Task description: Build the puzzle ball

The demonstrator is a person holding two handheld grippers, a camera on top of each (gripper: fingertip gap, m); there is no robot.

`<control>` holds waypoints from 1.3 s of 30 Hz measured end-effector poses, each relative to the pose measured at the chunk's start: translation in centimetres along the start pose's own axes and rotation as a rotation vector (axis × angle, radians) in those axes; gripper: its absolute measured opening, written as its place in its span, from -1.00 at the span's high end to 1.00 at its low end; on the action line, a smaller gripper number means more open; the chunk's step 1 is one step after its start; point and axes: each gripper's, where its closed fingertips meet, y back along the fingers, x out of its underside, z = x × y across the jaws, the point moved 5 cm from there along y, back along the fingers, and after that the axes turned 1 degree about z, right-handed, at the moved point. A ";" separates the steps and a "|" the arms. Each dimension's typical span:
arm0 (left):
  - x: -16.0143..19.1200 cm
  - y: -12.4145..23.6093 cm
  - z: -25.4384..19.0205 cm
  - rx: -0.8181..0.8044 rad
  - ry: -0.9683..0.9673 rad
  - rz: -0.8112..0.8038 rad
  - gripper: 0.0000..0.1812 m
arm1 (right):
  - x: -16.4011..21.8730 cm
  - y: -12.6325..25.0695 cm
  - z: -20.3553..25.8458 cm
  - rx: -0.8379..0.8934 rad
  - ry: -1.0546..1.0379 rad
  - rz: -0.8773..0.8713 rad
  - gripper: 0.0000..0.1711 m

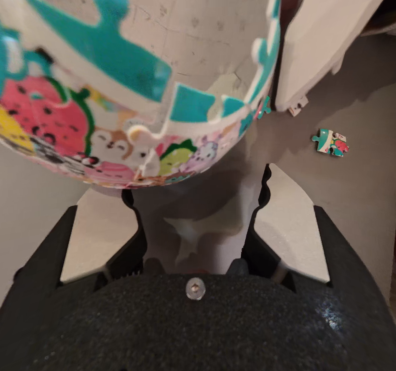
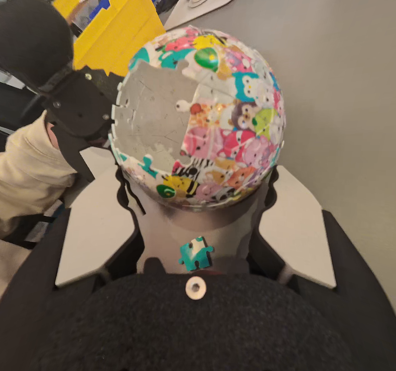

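Note:
The puzzle ball is a colourful sphere of cartoon animals with a large gap that shows its grey inside. My right gripper has its fingers against both sides of the ball's lower half. A teal loose piece lies on the table between its fingers. My left gripper is open and empty, with the ball just above its left fingertip. The left gripper's black body sits at the ball's left side. Another loose piece lies to the right.
The grey table carries everything. A small teal piece peeks out behind the ball. The right gripper's white finger panel stands close beside the ball. A yellow box and a person's cream sleeve are at the left. Some 8 cm of space lies between my two pairs of fingers.

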 end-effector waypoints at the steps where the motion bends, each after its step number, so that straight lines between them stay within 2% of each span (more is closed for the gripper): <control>1: 0.1 0.0 -0.2 0.007 -0.001 0.004 -0.25 | 0.0 0.1 0.0 -0.011 -0.025 -0.003 -0.48; 10: 0.0 0.1 -0.2 0.008 0.021 -0.031 -0.20 | 0.4 0.4 0.0 -0.021 0.036 0.020 -0.48; 14: 0.0 -0.2 -0.4 0.007 0.015 -0.005 -0.21 | -0.2 0.1 -0.2 -0.020 -0.039 0.000 -0.47; 17: 0.0 -0.3 -1.1 0.030 0.006 0.002 -0.14 | -0.4 0.1 -0.3 -0.021 -0.105 -0.012 -0.46; 22: 0.1 -0.3 -1.3 0.029 0.012 -0.006 -0.15 | -0.2 0.4 -0.2 -0.029 -0.094 0.006 -0.47; 26: 0.8 0.6 -0.9 -0.002 0.044 -0.024 -0.16 | 0.1 1.4 -0.2 -0.014 -0.038 -0.014 -0.46; 31: 0.9 2.0 -1.2 0.003 0.107 -0.104 -0.15 | -0.3 0.6 0.6 0.067 0.044 -0.031 -0.55; 33: 1.2 2.4 -1.4 0.004 0.120 -0.119 -0.15 | -0.6 0.3 0.6 0.087 0.025 -0.059 -0.56; 35: 1.6 2.7 -1.6 -0.003 0.131 -0.127 -0.14 | -0.7 0.3 0.1 0.108 -0.018 -0.079 -0.49; 39: 2.2 3.2 -1.8 -0.011 0.144 -0.137 -0.13 | -0.6 0.4 0.2 0.075 -0.025 -0.094 -0.48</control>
